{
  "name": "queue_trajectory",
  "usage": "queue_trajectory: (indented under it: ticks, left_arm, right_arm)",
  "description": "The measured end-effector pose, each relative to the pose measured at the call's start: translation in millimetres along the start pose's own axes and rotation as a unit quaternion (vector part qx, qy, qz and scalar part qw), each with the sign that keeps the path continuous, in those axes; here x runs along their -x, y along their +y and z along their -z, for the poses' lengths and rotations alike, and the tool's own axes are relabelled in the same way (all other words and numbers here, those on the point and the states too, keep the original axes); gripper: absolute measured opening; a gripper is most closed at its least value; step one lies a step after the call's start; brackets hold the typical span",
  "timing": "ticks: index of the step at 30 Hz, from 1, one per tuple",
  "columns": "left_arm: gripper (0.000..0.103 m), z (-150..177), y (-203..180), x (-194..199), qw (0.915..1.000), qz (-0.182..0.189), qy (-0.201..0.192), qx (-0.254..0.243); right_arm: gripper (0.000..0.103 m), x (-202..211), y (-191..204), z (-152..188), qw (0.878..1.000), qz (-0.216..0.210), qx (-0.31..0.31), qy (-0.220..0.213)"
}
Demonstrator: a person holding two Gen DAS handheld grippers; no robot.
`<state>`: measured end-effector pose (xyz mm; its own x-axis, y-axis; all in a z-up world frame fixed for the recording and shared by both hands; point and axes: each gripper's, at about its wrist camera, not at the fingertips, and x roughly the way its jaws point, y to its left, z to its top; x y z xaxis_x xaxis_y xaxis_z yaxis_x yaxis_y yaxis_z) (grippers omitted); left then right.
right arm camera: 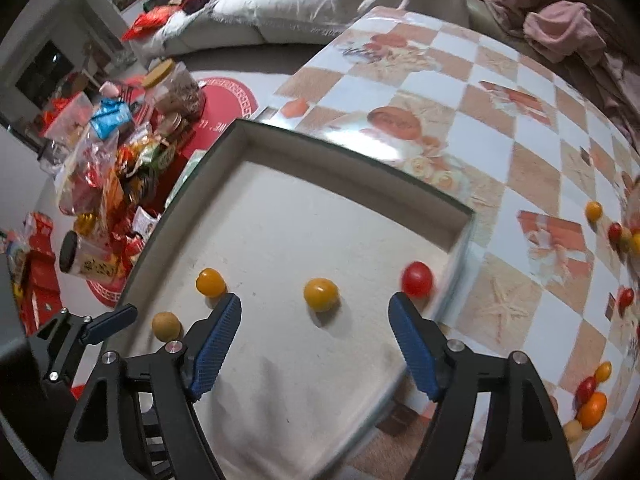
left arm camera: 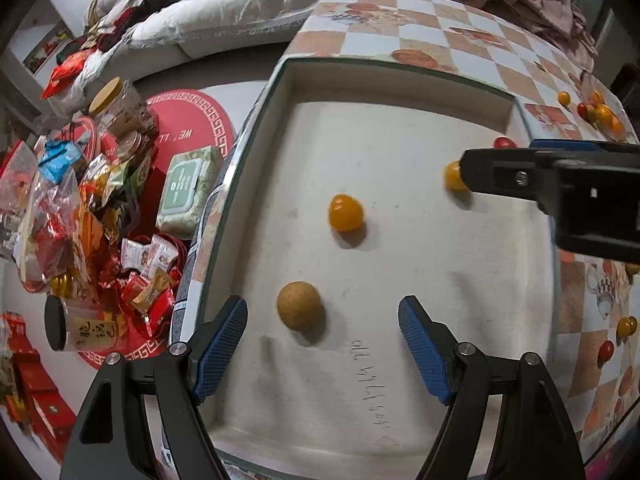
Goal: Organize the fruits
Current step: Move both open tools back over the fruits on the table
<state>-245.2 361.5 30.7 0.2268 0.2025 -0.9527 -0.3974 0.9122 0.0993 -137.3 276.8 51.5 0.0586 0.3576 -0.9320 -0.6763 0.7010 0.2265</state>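
Observation:
A shallow white tray [left arm camera: 400, 84] lies on the checkered table. In the left wrist view my left gripper [left arm camera: 322, 308] is open above the tray floor, with a brown round fruit [left arm camera: 300, 312] lying free between its fingers. Farther in sit a yellow tomato [left arm camera: 346, 213], a second yellow tomato [left arm camera: 454, 176] half hidden behind a right-gripper finger [left arm camera: 500, 174], and a red tomato [left arm camera: 503, 143]. In the right wrist view my right gripper [right arm camera: 316, 302] is open over a yellow tomato [right arm camera: 320, 294], its pads apart from it. The red tomato [right arm camera: 417, 279] rests by the tray wall [right arm camera: 352, 160].
Loose small tomatoes lie on the tablecloth to the right [right arm camera: 592, 400] and farther back [right arm camera: 620, 236]. A pile of snack packets and jars [left arm camera: 100, 220] covers the floor on the left, beside a red mat [left arm camera: 192, 120]. A sofa and pink clothes [right arm camera: 560, 28] are behind.

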Motion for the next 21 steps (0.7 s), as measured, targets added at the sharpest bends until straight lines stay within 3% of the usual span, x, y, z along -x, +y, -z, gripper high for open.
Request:
queue_trajectory:
  ticks: [6, 12, 21]
  left_arm:
    - [0.079, -11, -30, 17, 0.9996, 0.014, -0.014, -0.022]
    - [0.079, -19, -80, 36, 0.9956, 0.036, -0.037, -0.079]
    - [0.079, -4, -144, 55, 0.9868, 0.080, -0.038, -0.135]
  right_arm:
    - [0.080, 28, -41, 24, 0.998, 0.018, -0.059, -0.011]
    - [0.080, 59, -94, 66, 0.991, 0.056, -0.124, -0.017]
    - [0.080, 91, -157, 140, 0.975, 0.092, -0.200, -0.002]
